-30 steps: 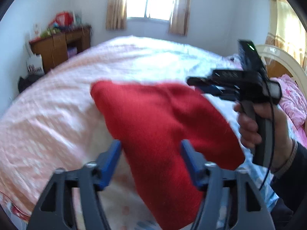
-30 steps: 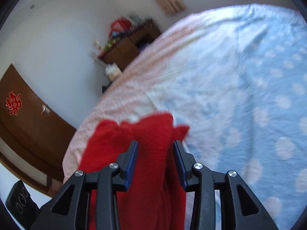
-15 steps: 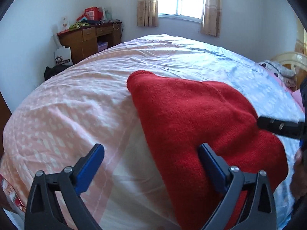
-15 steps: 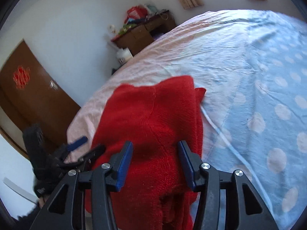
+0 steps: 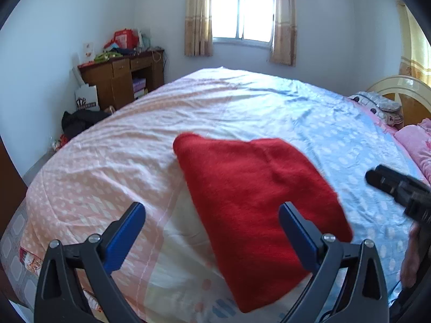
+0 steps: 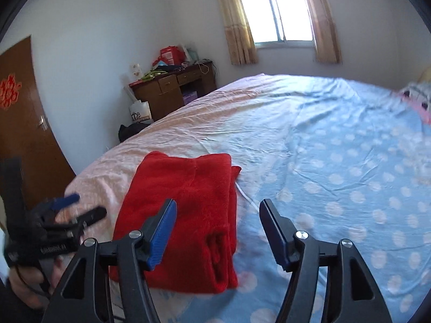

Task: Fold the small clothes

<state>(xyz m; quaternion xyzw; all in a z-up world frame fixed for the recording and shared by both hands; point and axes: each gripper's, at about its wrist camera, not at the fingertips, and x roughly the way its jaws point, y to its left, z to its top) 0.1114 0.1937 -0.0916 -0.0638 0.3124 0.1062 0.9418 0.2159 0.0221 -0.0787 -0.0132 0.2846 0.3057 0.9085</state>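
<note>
A red knitted garment (image 5: 250, 191) lies folded flat on the bed (image 5: 113, 145), near its front edge. It also shows in the right wrist view (image 6: 186, 202). My left gripper (image 5: 212, 226) is open and empty, held above the garment's near left part. My right gripper (image 6: 218, 226) is open and empty, held above the garment's near right edge. Each gripper shows in the other's view: the right one (image 5: 398, 188) at the right edge, the left one (image 6: 78, 210) at the lower left.
The bed has a pink and blue dotted cover (image 6: 336, 161). Pink pillows (image 5: 414, 140) and a headboard (image 5: 398, 86) are at the right. A wooden desk (image 5: 121, 75) with clutter stands by the far wall. A brown door (image 6: 21, 123) is at the left.
Both grippers have let go of the red garment, opened and drawn back. The garment now lies folded on the bed.
</note>
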